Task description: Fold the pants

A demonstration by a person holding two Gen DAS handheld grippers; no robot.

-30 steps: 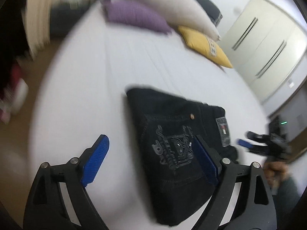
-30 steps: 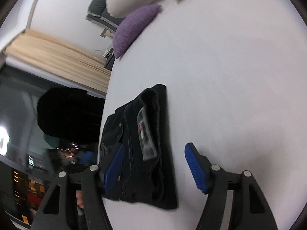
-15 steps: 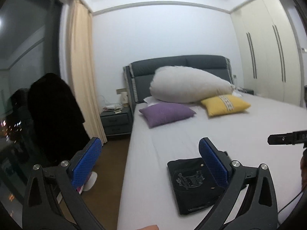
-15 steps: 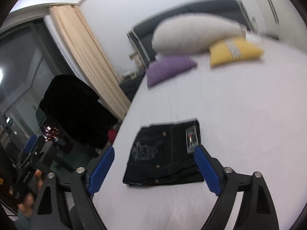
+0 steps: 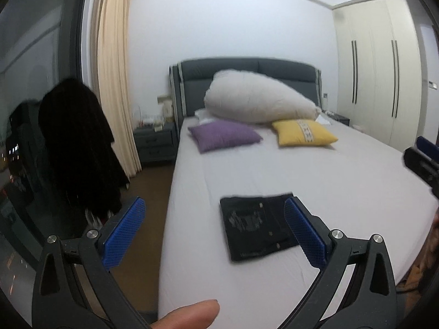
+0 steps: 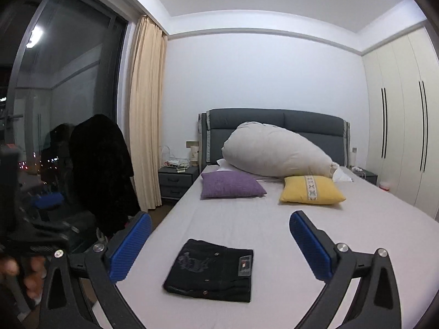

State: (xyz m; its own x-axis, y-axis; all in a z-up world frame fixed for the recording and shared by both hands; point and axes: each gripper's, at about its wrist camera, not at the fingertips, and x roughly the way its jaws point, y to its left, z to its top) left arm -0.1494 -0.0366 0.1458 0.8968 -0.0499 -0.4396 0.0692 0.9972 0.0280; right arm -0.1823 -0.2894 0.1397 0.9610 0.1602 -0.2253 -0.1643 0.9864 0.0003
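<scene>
Our pants (image 6: 211,270) lie folded before the purple pillow (image 6: 230,184): soft, limp denim, best taken at its thick folded edge; left tool (image 5: 214,233) wide and empty, right tool (image 6: 219,246) opening, empty.

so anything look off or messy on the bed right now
Nothing stands out. The black pants lie as a flat, compact folded bundle on the white bed, edges fairly square. The purple cushion and yellow cushion sit tidily near the headboard. Both claws are clear of the fabric.
</scene>
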